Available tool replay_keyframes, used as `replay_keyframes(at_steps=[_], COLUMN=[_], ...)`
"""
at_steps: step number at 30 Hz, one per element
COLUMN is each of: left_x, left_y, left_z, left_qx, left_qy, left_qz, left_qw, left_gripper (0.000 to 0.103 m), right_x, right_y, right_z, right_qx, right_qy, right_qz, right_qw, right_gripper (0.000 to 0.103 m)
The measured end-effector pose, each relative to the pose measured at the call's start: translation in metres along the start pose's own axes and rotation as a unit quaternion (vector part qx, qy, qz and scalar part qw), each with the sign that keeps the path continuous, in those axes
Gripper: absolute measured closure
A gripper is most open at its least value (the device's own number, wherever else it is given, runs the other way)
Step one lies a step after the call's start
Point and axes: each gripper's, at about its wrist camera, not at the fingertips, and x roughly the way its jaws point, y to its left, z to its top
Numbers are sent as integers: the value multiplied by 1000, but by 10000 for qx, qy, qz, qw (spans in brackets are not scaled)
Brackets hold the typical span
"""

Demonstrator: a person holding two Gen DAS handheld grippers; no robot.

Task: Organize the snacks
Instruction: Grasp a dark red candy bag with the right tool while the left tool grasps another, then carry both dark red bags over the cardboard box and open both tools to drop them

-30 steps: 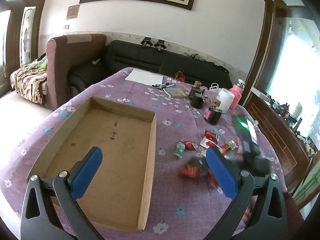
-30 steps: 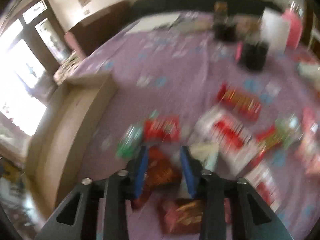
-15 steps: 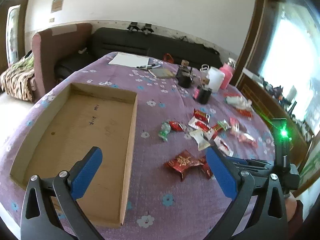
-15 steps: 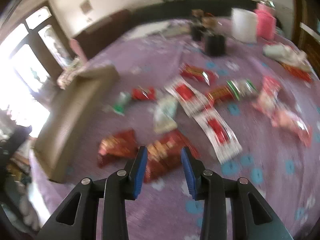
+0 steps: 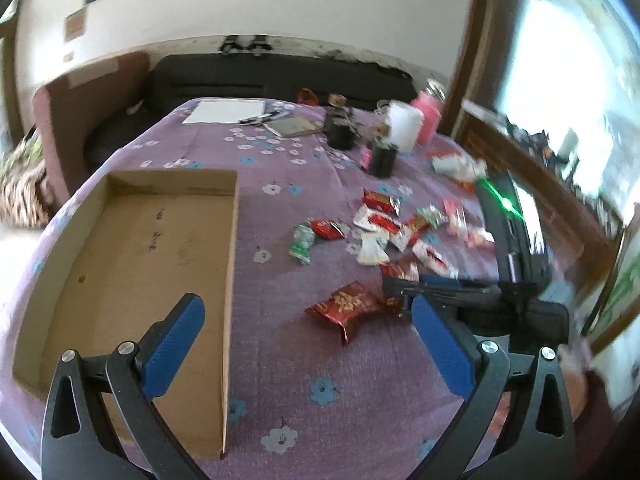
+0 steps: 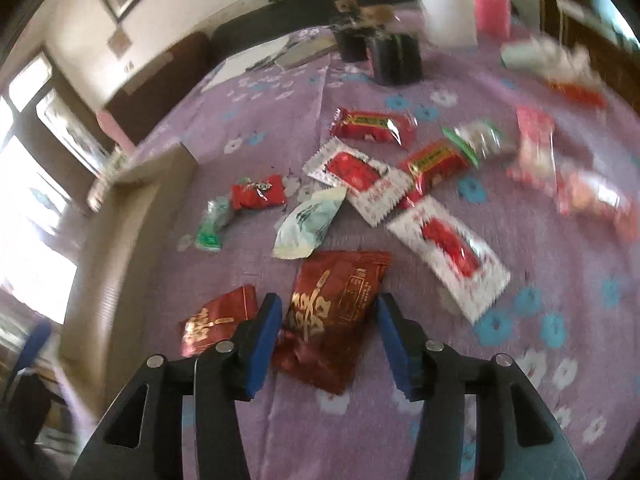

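Note:
Several snack packets lie scattered on the purple flowered tablecloth [image 5: 280,360]. A shallow cardboard box [image 5: 120,256] sits at the left, with nothing in it. My left gripper [image 5: 308,340] is open and empty, held above the box's right wall and the cloth. My right gripper [image 6: 326,332] is open, its jaws on either side of a dark red packet with gold writing [image 6: 332,312], which lies on the cloth. A second dark red packet [image 6: 220,320] lies just left of it. In the left wrist view the right gripper [image 5: 404,292] shows low over the red packets [image 5: 352,304].
White-and-red sachets [image 6: 360,176], a pale green pouch [image 6: 308,224], a green candy [image 6: 210,224] and small red packets [image 6: 372,126] lie beyond. Black cups [image 5: 382,156], a white jug [image 5: 406,124], a pink bottle [image 5: 428,116], papers [image 5: 224,112] stand at the far side.
The right gripper has come back down and forward over the dark red packet, jaws wider apart. The left gripper's view has shifted a little; its jaws stay open.

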Motion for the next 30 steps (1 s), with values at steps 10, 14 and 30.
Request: replay_keyframes(at_steps=[10, 14, 30], left_x=[59, 83, 82], left_y=[-50, -63, -47], left_z=[1, -1, -12], left_qx=[1282, 1675, 1119], left_qy=[623, 883, 1093], left_qz=[58, 119, -227], left_qw=[9898, 9818, 9874], left_gripper=[0, 0, 65], right_x=[-21, -25, -25], right_y=[-46, -60, -48], right_z=[-11, -14, -20], right_qx=[-14, 32, -331], right_qy=[-225, -475, -621], right_qz=[-389, -214, -500], right_qw=[9990, 9986, 9963], right_gripper=[63, 62, 60])
